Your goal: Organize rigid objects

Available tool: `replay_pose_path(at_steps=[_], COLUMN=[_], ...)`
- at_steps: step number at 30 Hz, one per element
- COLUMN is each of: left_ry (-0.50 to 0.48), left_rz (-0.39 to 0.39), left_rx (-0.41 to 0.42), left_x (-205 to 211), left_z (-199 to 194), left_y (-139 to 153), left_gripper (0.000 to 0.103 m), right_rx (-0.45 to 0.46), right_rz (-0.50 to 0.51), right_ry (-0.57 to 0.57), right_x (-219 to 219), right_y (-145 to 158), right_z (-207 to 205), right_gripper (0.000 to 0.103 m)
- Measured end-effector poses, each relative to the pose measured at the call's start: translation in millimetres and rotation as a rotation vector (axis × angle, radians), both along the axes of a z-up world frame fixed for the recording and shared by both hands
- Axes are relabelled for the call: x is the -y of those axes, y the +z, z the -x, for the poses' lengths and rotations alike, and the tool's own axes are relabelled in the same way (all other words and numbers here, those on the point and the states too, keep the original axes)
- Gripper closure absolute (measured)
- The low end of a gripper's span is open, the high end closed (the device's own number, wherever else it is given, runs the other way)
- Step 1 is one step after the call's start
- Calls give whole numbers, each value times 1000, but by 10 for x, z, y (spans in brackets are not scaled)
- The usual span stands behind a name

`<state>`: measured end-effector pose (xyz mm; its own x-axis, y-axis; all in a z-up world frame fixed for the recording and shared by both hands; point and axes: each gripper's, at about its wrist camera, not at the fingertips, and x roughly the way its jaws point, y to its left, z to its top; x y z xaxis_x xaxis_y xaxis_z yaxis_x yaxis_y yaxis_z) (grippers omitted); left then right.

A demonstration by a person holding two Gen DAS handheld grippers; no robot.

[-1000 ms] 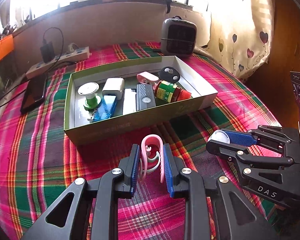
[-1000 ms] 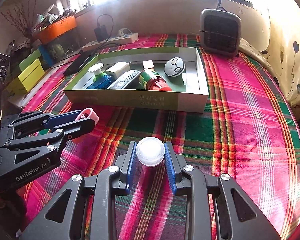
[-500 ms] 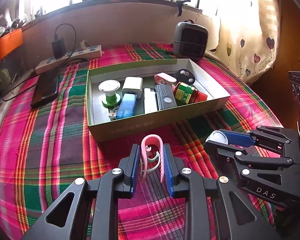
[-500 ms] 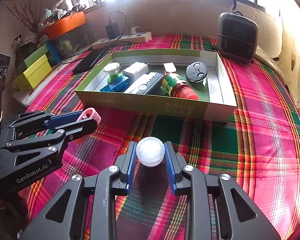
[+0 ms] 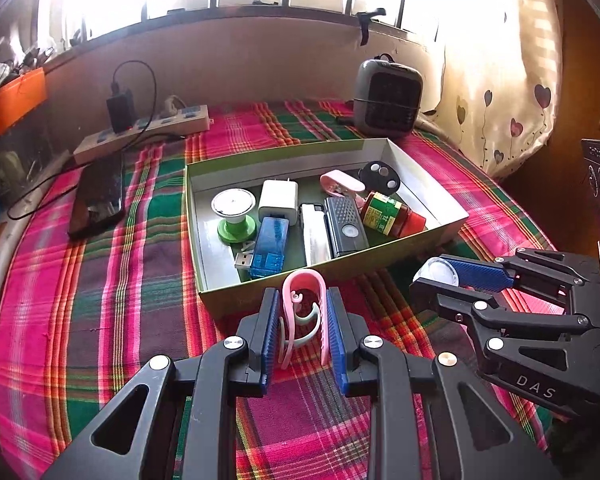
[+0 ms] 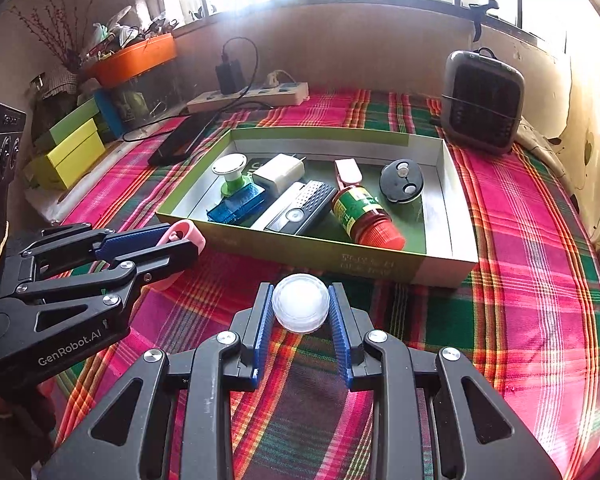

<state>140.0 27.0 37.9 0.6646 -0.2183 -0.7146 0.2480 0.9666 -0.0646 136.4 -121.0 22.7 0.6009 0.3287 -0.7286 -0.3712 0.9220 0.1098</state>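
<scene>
My left gripper [image 5: 302, 312] is shut on a pink clip [image 5: 303, 307], held above the plaid cloth just in front of the green box [image 5: 428, 244]. My right gripper [image 6: 300, 312] is shut on a small round white jar [image 6: 300, 307], also held in front of the box [image 6: 440, 266]. Each gripper shows in the other's view: the right one [image 5: 438, 276] at right, the left one [image 6: 180, 240] at left. The box holds a green spool [image 5: 233, 216], a white charger [image 5: 278, 202], a blue USB stick [image 5: 269, 246], a black remote [image 5: 345, 226], a red-capped bottle [image 5: 392, 214] and several other items.
A small grey heater [image 5: 387, 98] stands behind the box at the back right. A power strip [image 5: 148, 132] with a plugged charger and a black phone [image 5: 98, 196] lie at the back left. Coloured boxes [image 6: 72, 148] and an orange planter [image 6: 136, 60] sit off the table's left.
Both grippers have risen and drawn back with their objects; the box and the far table look smaller and shifted right in the left wrist view. Both grips are unchanged.
</scene>
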Motion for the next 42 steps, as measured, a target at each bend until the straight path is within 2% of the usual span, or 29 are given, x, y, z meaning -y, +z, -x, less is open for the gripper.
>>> replay_pose_path(at_steps=[18,27,28,31,32,38,42], left_ry=[-11,-44,-57,-102,-114,-151,-189], left_rz=[2,88,98,140,144,58,69], left_rx=[37,-30,-34,-49,-60,-57,-63], left_x=[20,-79,-73,-54,-36,125,170], left_z=[-61,-50,-52,-76,-96,-161,-173], left_y=[157,-38,-54,-106,-128,-213,-232], left_gripper=[81,80,80,65,64,63,63], right_rx=[83,61,58,47,45,35,33], right_rz=[16,-3,-3,-7,-5,-11,-10], right_ry=[-4,-25,-27,-27,-28,-35,-36], right_x=[20,121,129,144,146,180,179], right_y=[293,202,183,142,129,99,92], right_z=[-68,-26,-23,-23,-24,-43,-57], right_gripper=[75,75,75,75,75,75,75])
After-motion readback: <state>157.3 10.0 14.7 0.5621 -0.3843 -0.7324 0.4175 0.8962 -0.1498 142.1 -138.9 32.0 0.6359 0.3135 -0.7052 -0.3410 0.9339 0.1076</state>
